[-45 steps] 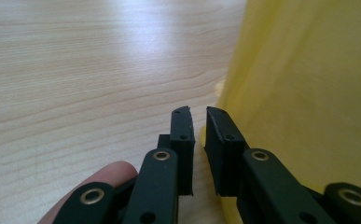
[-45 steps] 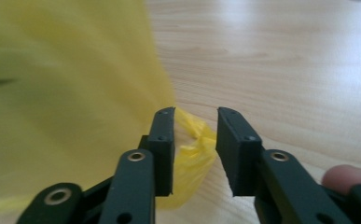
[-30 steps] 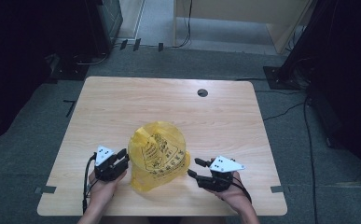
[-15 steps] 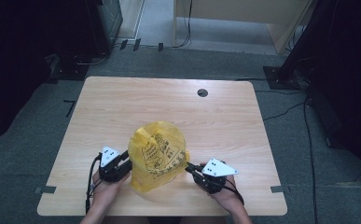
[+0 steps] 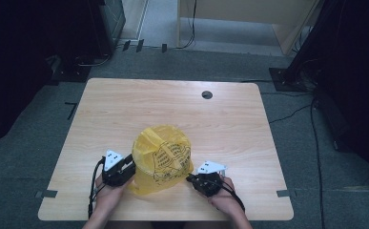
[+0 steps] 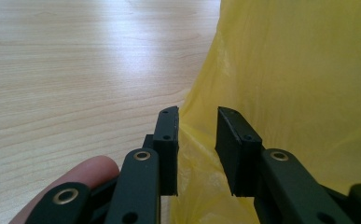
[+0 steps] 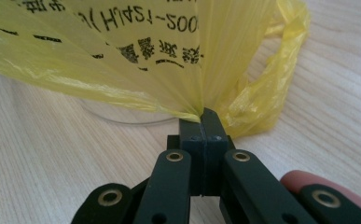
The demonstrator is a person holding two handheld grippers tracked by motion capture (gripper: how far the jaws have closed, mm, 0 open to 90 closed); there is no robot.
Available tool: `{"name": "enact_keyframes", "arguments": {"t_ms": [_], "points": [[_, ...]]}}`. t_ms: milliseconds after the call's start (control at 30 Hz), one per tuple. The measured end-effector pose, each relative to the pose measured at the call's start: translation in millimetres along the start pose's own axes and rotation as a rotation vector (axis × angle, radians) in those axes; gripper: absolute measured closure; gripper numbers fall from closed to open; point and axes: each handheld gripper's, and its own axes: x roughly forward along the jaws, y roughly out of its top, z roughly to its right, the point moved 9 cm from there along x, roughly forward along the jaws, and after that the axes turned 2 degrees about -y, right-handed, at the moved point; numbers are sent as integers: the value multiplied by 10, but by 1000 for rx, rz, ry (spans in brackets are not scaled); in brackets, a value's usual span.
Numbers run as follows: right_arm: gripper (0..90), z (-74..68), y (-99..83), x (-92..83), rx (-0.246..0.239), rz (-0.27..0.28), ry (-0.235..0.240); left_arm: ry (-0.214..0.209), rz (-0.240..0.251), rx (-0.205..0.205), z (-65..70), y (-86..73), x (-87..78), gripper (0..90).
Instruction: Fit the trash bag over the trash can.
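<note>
down at the lower right of the high view, the right gripper (image 5: 190, 178) has its jaws pressed fully together on a pinch of the yellow plastic bag (image 5: 162, 158); its own view shows the film gathered into pleats that vanish between the two black pads, which have just been closing on it. a loose handle loop (image 7: 281, 70) of the bag droops at the upper right of that view, and the rim of something clear sits under the bag on the wood. at the lower left of the high view, the left gripper (image 5: 130, 166) stands partly open, jaws apart with yellow film bulging into the gap; whether the pads press on it cannot be told. the bag sits puffed up between the two grippers, low and centre on the wooden table (image 5: 172, 107), black print on its side. a dark round hole (image 5: 207, 94) lies near the table's far edge.
</note>
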Motion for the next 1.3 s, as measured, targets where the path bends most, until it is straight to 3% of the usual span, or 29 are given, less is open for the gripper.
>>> {"name": "enact_keyframes", "arguments": {"t_ms": [167,200,233,267,333,367,400,500,533,600,667,700,733,767,800,833,900,967,1000,1033,1067,1167,1233,1267,1300], "points": [[900,12,-7,-9,21,-2,14,2,-4,5,2,-5,-2,701],[837,-6,-9,-36,6,6,43,0,-2,4,3,-3,-2,701],[837,-6,-9,-36,6,6,43,0,-2,4,3,-3,-2,699],[756,-20,-1,-68,1,16,76,-1,-1,5,1,-1,-5,699],[625,38,82,-244,11,63,110,4,6,-2,-39,35,-28,692],[625,38,82,-244,11,63,110,4,6,-2,-39,35,-28,693],[581,83,145,-400,25,94,140,13,25,-21,-100,88,-62,693],[570,119,187,-517,5,123,139,20,39,-34,-149,127,-92,694],[623,175,250,-606,14,163,116,22,42,-35,-157,136,-99,697],[668,202,282,-631,25,182,104,21,42,-34,-147,143,-104,699],[789,258,436,-681,62,275,25,19,55,-19,-90,166,-100,706],[789,258,436,-681,62,275,25,19,55,-19,-90,166,-100,706],[790,183,439,-662,14,225,31,14,61,-15,-60,184,-106,706],[790,183,439,-662,14,225,31,14,61,-15,-60,184,-106,705],[798,127,366,-605,-45,129,13,10,61,-11,-44,190,-115,705],[798,127,366,-605,-45,129,13,10,61,-11,-44,190,-115,705],[812,85,217,-499,-37,36,66,10,59,-12,-50,186,-114,705],[768,79,173,-473,-31,12,78,10,57,-16,-60,182,-112,704],[630,44,55,-422,-62,-40,119,10,61,-20,-69,185,-116,703],[630,44,55,-422,-62,-40,119,10,61,-20,-69,185,-116,703],[547,23,13,-425,-101,-45,136,14,64,-20,-86,194,-126,703],[508,36,22,-457,-105,-27,141,16,66,-23,-99,199,-131,702],[501,93,49,-487,-98,1,117,19,68,-27,-111,202,-133,702],[510,192,46,-512,-80,6,81,21,68,-27,-114,204,-140,702],[510,192,46,-512,-80,6,81,21,68,-27,-114,204,-140,702]]}}
